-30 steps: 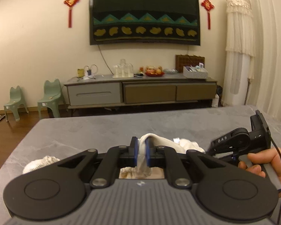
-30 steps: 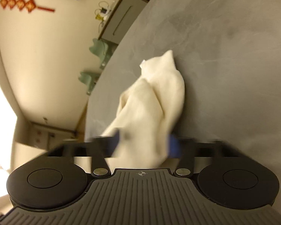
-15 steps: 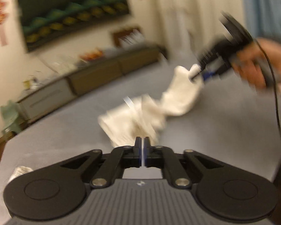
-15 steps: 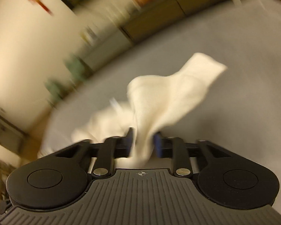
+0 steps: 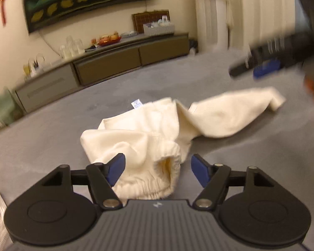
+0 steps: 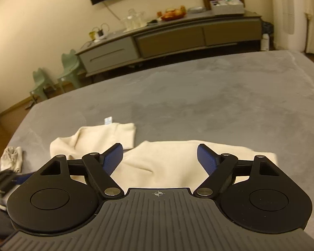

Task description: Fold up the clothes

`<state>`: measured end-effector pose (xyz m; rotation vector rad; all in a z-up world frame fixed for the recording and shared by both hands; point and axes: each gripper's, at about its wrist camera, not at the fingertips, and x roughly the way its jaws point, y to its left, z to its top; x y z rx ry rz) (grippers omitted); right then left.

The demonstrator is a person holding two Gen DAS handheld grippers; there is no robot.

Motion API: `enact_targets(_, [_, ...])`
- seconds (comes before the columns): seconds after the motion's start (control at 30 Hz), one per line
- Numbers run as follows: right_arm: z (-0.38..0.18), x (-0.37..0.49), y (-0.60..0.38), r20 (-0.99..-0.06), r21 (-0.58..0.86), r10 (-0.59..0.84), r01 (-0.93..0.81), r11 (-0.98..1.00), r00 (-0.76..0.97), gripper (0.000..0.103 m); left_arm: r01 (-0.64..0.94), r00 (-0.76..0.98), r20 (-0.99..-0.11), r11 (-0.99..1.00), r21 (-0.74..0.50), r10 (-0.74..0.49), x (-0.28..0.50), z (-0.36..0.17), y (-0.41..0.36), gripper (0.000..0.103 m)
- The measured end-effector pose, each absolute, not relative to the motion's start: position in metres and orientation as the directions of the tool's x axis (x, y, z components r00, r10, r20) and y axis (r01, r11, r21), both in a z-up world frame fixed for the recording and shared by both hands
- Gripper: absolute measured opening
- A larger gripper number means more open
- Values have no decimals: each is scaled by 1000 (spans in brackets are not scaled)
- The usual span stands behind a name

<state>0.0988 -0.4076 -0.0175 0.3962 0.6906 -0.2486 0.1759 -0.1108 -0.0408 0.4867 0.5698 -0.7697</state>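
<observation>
Two grippers, both spread wide, holding nothing: left gripper (image 5: 158, 168) over the elastic waistband (image 5: 155, 185), right gripper (image 6: 159, 160) above one leg. Cream trousers (image 6: 157, 163) lie crumpled near the grey table's (image 6: 219, 96) front-left; far half bare.

Cream trousers (image 5: 167, 125) lying crumpled on grey worktop (image 5: 52, 129); elastic waistband open toward 6 o'clock, one leg stretched toward 2 o'clock, white label showing.
</observation>
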Motion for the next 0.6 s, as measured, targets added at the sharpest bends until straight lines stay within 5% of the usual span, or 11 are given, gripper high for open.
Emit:
enact_targets(0.03, [-21,104,-405,-665,272,-85,346,898,742,81,764,578,-640,610,208,-506,176,-44,-116,15])
enact_targets(0.07, [-27,109,-406,-673,273,-73,338,900,736,81,773,572,-644,597,216,-508,177,-48,-122,10])
enact_targets(0.27, [-49,130,-414,-686,238,-46,283,929,726,81,828,558,-615,414,377,-557,127,-43,-72,11])
enact_targets(0.6, [-78,198,-341,-710,92,-13,112,989,704,82,854,518,-706,335,398,-482,102,-72,-25,11])
